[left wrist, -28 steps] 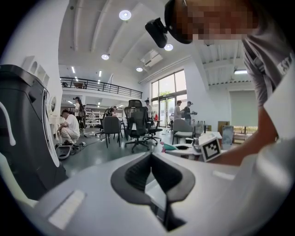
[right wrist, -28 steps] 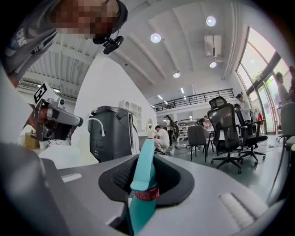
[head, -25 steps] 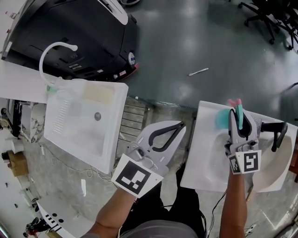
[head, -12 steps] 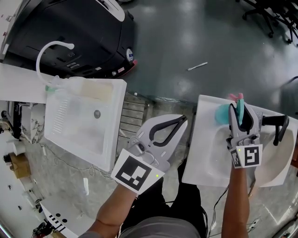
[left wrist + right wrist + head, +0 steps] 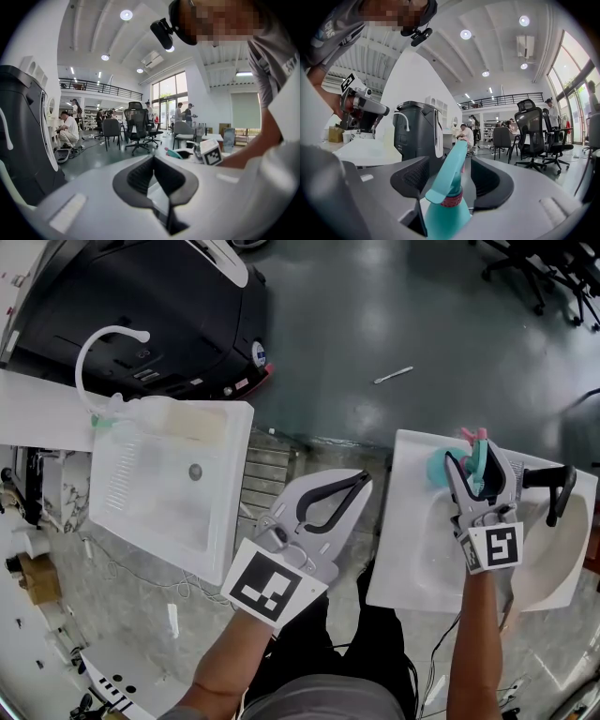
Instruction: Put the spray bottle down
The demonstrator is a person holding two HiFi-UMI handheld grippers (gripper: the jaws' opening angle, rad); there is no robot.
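The teal spray bottle (image 5: 437,468) with a pink nozzle stands at the far rim of the white sink (image 5: 412,559) on the right. My right gripper (image 5: 478,465) reaches level around the bottle's trigger head. Its jaws have just been opening and now stand wide. In the right gripper view the bottle (image 5: 445,201) rises between the pads (image 5: 412,176) with a gap on each side, so nothing presses on it. My left gripper (image 5: 362,485) hovers between the two sinks, fingertips together and holding nothing; the left gripper view shows its tips (image 5: 153,159) meeting.
A black faucet (image 5: 555,491) sits just right of the right gripper. A second white sink (image 5: 141,512) with a curved white hose (image 5: 103,338) lies at left, a black machine (image 5: 141,296) behind it. A white stick (image 5: 395,377) lies on the grey floor, office chairs (image 5: 534,268) beyond.
The right gripper's jaws have spread apart from the bottle's head, which they were closed on before. The bottle stays at the sink's rim. The left gripper has not moved.
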